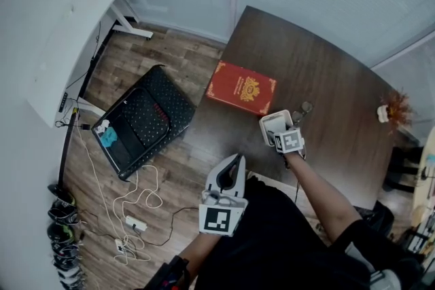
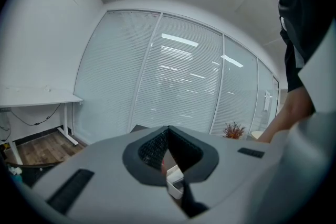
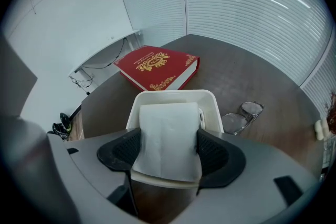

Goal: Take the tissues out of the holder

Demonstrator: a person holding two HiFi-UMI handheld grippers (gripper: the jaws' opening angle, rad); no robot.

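Observation:
A white tissue holder (image 1: 273, 121) stands on the dark wooden table (image 1: 326, 71), near its front edge. In the right gripper view, a stack of white tissues (image 3: 169, 136) stands up out of the holder (image 3: 173, 93). My right gripper (image 1: 277, 132) (image 3: 169, 152) is over the holder with a jaw on each side of the stack. Its pads lie at the tissue's edges, and the tissue is not visibly squeezed. My left gripper (image 1: 233, 163) (image 2: 168, 128) hangs off the table in front of the person's body, its jaws together and empty.
A red box with gold print (image 1: 241, 87) (image 3: 156, 64) lies just beyond the holder. Folded glasses (image 1: 304, 109) (image 3: 242, 115) rest to its right. A small plant (image 1: 393, 109) stands far right. On the floor to the left are a black case (image 1: 146, 120), cables and a white desk (image 1: 75, 30).

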